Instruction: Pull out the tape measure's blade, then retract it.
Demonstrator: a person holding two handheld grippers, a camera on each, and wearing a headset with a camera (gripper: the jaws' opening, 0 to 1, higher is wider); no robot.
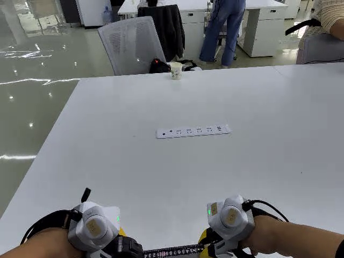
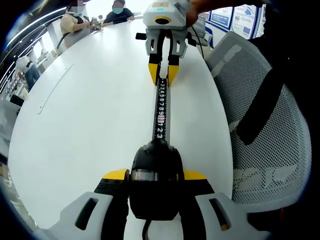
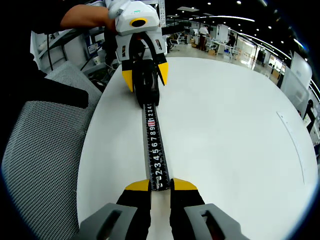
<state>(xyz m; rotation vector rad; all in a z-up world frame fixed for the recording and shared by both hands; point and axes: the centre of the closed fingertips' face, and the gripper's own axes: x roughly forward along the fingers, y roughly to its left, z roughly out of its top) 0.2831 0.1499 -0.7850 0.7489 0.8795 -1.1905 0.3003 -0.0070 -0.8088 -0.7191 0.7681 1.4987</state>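
Left gripper view: the tape measure case (image 2: 156, 192) is clamped between the jaws of the left gripper (image 2: 155, 175), so that the body is anchored over the white table (image 2: 75, 125). The blade (image 2: 160, 107) is drawn out straight toward the right gripper (image 2: 163, 75), whose jaws are pinched together on the blade's tip. The grippers are held apart and in line, it is judged, so that the blade is stretched taut and unkinked, ready for a controlled retraction.

Head view looks down across the table (image 1: 161, 107). The 2 gripper views face each other along the blade (image 2: 161, 107).
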